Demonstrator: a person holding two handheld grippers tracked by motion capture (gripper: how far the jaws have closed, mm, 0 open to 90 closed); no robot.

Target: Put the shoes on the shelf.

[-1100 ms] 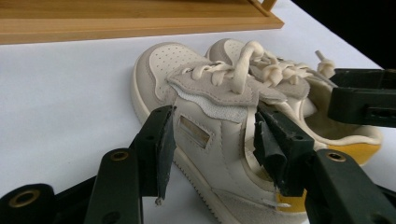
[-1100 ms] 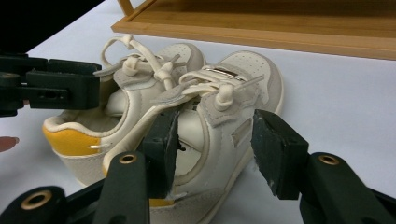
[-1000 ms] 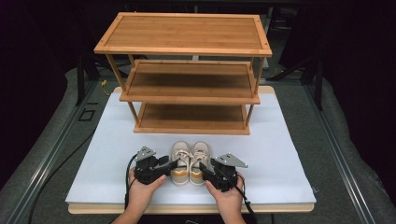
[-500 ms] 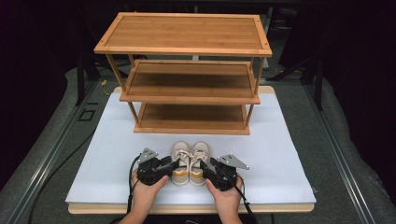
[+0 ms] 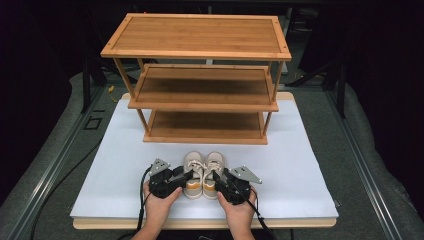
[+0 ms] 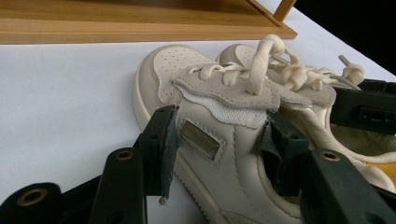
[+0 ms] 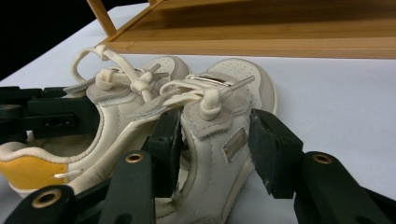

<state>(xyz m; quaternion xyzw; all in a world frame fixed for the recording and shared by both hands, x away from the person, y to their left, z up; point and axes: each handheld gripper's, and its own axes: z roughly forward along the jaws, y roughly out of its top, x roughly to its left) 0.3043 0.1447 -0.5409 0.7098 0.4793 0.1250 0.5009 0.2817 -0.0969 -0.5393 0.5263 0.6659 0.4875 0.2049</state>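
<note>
A big white table top [image 5: 115, 165] holds everything. At its far end stands a wooden rack [image 5: 200, 75] with three shelves, one over the other. All three shelves are bare wood.

Near the front edge, close to the person, sit two small cream shoes side by side, toes pointing at the rack. They touch each other. Both have thick cream laces tied in knots, and the inside at the heel is yellow.

The left shoe [image 5: 193, 172] has the left gripper [image 5: 188, 176] on it. In the left gripper view, one black jaw is on the outer side of the shoe and the other is inside it, by the tongue. The jaws are spread wide around the shoe's side wall, and the outer pad does not look pressed against it.

The right shoe [image 5: 213, 172] has the right gripper [image 5: 217, 178] on it in the same way. Its jaws have just been closing a little with the shoe's side wall between them. The outer pad stands a bit off the shoe, so it is not pinching.

A hand [image 5: 159, 205] holds each gripper from below.
</note>
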